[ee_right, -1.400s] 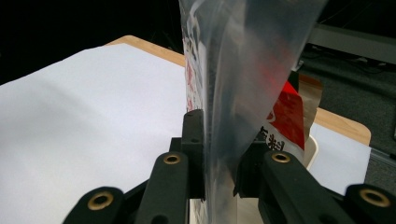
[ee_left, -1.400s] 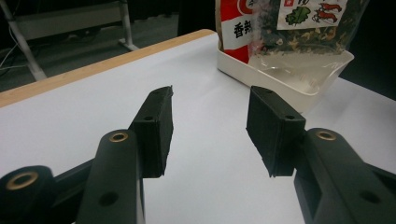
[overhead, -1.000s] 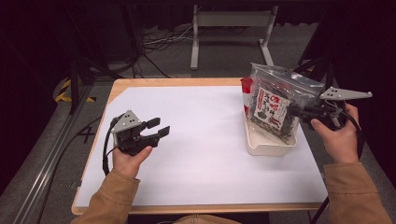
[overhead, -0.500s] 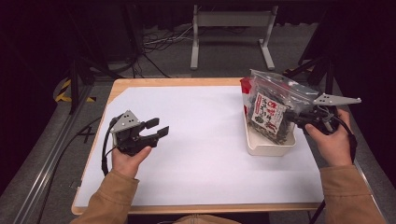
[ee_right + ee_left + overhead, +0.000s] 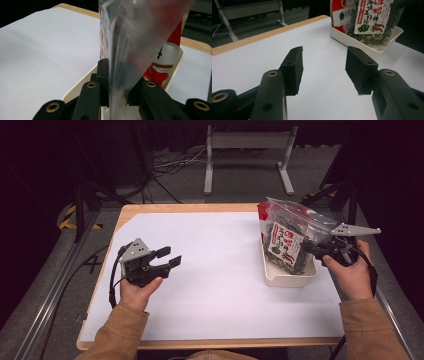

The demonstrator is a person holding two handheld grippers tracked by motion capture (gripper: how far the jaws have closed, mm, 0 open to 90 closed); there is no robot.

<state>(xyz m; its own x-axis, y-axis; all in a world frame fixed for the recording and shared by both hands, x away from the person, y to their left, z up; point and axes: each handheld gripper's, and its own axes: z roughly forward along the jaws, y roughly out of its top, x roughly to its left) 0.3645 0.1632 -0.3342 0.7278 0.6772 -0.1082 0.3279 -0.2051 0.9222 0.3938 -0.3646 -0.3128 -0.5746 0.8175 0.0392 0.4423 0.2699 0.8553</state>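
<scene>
A clear plastic bag [image 5: 289,236] holding a red-and-white snack packet and dark pieces stands in a white tray [image 5: 287,276] at the table's right. My right gripper [image 5: 311,248] is shut on the bag's right side; in the right gripper view the bag [image 5: 130,45] is pinched between both black pads [image 5: 103,75]. My left gripper [image 5: 169,259] is held over the table's left part, open, with nothing between its fingers. Past its jaws in the left gripper view I see the packet [image 5: 364,17] standing in the tray [image 5: 387,37].
A white sheet [image 5: 220,270] covers the wooden table [image 5: 190,208]. Beyond the far edge are a metal stand [image 5: 247,157] and cables on the dark floor. A rail [image 5: 55,295] runs along the table's left side.
My right gripper has sunk a little with the bag, which now sits lower in the tray. The left gripper has stayed put.
</scene>
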